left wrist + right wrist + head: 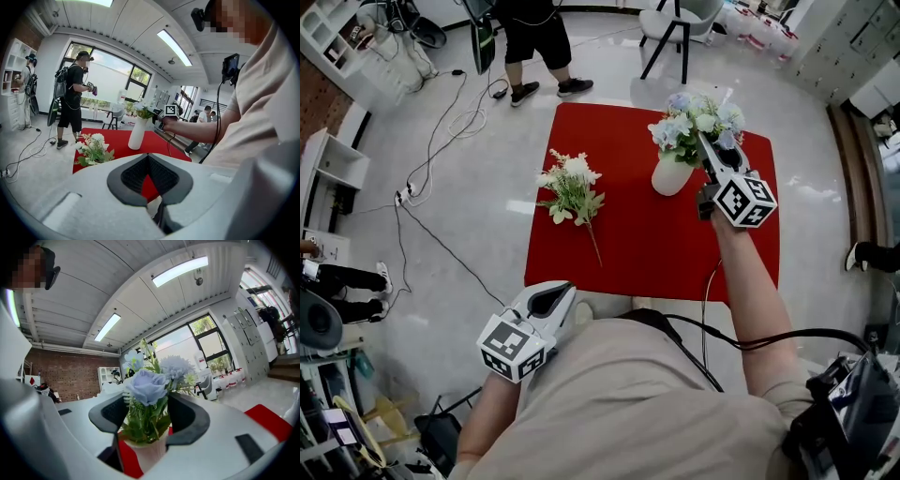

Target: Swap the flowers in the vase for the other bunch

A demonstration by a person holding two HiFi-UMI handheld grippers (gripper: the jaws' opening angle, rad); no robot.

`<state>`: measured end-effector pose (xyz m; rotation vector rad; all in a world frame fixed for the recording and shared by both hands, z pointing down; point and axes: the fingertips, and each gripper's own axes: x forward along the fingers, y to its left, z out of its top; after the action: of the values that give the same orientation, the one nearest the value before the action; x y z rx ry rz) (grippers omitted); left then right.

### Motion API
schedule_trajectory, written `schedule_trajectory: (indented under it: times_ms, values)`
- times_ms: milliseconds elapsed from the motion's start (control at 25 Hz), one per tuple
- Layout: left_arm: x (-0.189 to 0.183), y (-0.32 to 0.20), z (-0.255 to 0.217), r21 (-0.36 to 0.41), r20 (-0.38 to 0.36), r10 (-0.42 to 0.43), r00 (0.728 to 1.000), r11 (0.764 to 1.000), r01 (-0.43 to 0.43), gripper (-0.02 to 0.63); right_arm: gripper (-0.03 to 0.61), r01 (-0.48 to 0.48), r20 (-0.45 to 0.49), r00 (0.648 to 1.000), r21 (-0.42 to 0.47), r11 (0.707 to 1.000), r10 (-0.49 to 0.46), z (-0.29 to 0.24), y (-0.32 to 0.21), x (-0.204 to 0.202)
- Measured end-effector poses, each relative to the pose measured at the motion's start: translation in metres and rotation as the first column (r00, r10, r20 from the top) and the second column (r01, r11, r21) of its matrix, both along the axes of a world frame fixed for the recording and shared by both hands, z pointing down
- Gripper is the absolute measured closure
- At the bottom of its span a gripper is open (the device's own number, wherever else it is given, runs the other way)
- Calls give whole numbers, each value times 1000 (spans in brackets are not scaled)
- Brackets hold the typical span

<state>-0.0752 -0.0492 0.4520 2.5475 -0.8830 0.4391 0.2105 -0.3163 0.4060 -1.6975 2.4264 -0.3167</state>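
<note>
A white vase [672, 175] stands on the red table [628, 248] and holds a bunch of pale blue flowers [689, 117]. My right gripper [703, 145] reaches level into that bunch from the near side. In the right gripper view its jaws stand apart on either side of the blue flowers [152, 385] and their leaves, above the vase [145, 453]. A second bunch, white flowers [572, 187] with green leaves, lies on the table's left half. My left gripper [553, 298] hangs off the table's near edge, shut and empty, and faces the white flowers [93, 149] and the vase [138, 133].
A dark chair [680, 28] stands beyond the table. A person [534, 37] stands on the floor at the back left. Cables [441, 159] trail over the floor to the left, and white shelves [328, 159] line the left wall.
</note>
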Motion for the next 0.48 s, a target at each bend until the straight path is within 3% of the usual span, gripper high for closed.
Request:
schedule_trajectory:
  times_ms: [280,480]
  values:
    - [-5,1,0,4,-14,40,999,999,-39,607,278,-23,-24,999,-40,999,22,6,8,-2]
    - [-12,2,0,5,-21,56,998,998,-56,607,267,-37,10,999,-69,997,38,11,15,-5]
